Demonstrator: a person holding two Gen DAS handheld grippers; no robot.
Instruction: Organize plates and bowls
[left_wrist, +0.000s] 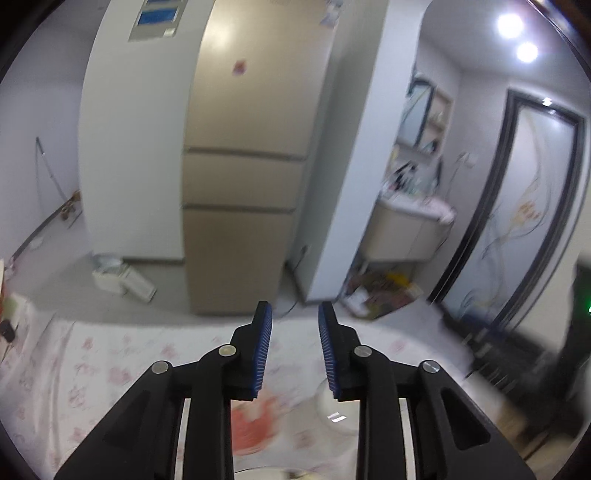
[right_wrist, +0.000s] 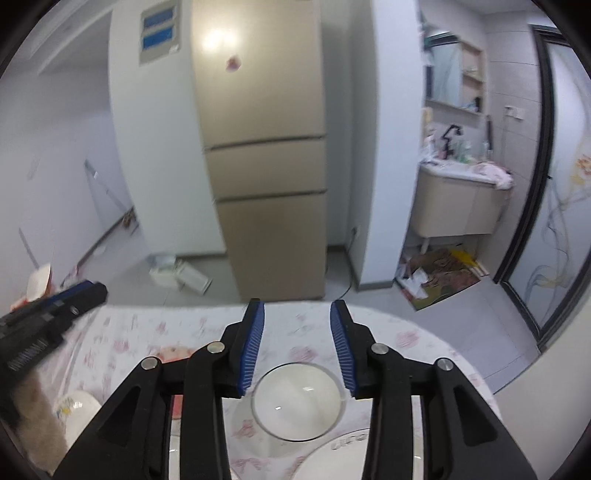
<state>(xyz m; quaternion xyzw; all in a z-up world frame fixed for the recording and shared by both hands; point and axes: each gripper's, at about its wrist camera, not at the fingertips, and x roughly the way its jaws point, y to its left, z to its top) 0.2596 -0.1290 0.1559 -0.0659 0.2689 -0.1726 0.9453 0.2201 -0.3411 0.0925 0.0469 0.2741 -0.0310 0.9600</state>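
- Left gripper (left_wrist: 295, 314): black arms with blue ribbed pads, jaws spread apart with nothing between them; it is raised above a table (left_wrist: 92, 369) covered in a pink floral cloth; the view is blurred
- Right gripper (right_wrist: 297, 314): same build, jaws spread and empty; below it on the table sits a clear glass bowl (right_wrist: 297, 402), upright, not touched by the pads
- A white plate (right_wrist: 332, 458) lies just in front of the bowl at the bottom edge, partly hidden by the gripper arms; a white bowl with a yellow pattern (right_wrist: 75, 406) sits at lower left
- Beyond the table stands a beige fridge (right_wrist: 266, 147); to its right, a washbasin cabinet (right_wrist: 458, 210)
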